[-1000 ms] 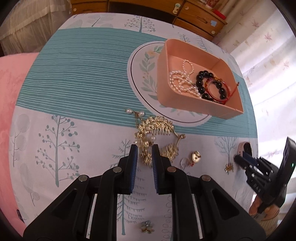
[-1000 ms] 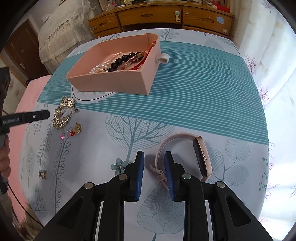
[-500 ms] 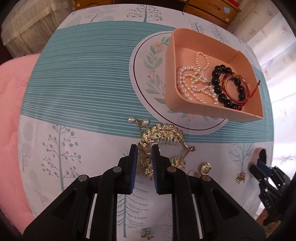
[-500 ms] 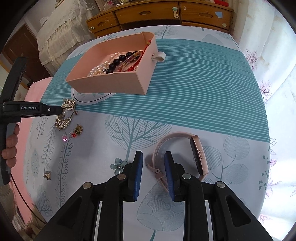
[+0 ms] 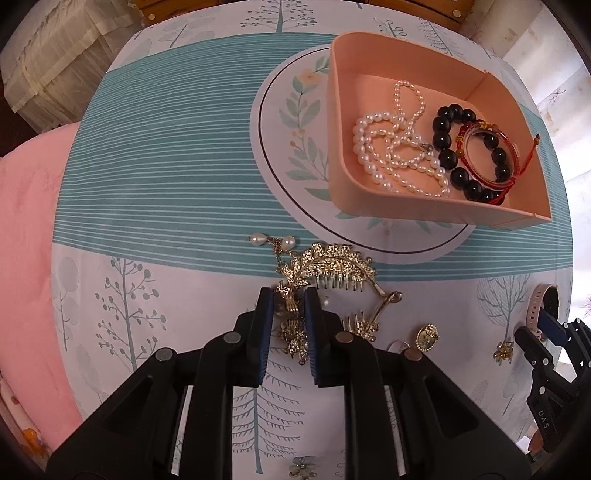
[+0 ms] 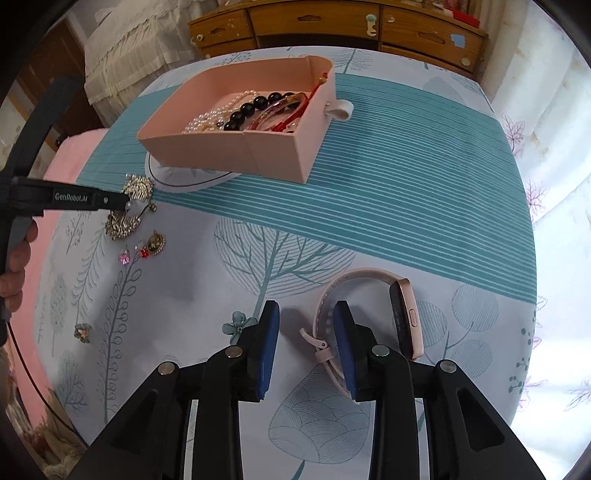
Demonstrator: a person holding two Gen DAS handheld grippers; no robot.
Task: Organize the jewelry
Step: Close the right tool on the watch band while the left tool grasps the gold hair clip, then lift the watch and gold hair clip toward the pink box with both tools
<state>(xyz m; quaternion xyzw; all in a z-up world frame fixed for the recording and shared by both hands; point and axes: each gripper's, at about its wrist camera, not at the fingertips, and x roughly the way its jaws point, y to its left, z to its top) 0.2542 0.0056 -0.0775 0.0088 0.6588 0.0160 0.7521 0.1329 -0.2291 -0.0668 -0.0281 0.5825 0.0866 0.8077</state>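
Now your left gripper [image 5: 289,308] pinches the ornate gold hair comb [image 5: 332,266]; lift it into the peach box [image 5: 417,70]. Your right gripper [image 6: 306,325] gapes, straddling the pink smartwatch strap [image 6: 325,317], gripping nothing.

The cloth [image 5: 155,177] over the surface is pale lilac-white printed with grey-teal trees and leaves, crossed by a broad teal band of thin white stripes; a white disc [image 5: 291,122] in it carries green leaf sprigs inside a dark ring; the box [image 5: 417,70] is salmon pink; inside lie a white pearl necklace [image 5: 391,147], a glossy black bead bracelet [image 5: 447,147] and a red cord bracelet [image 5: 513,155]; the hair comb [image 5: 332,264] is gold; the watch [image 6: 406,317] has a pale pink band and black face; the left tongs [image 5: 289,304] and the right tongs [image 6: 306,321] are black with blue pads; a small flower [image 6: 236,323] is dusty blue; the dresser [image 6: 332,22] is honey-brown wood.
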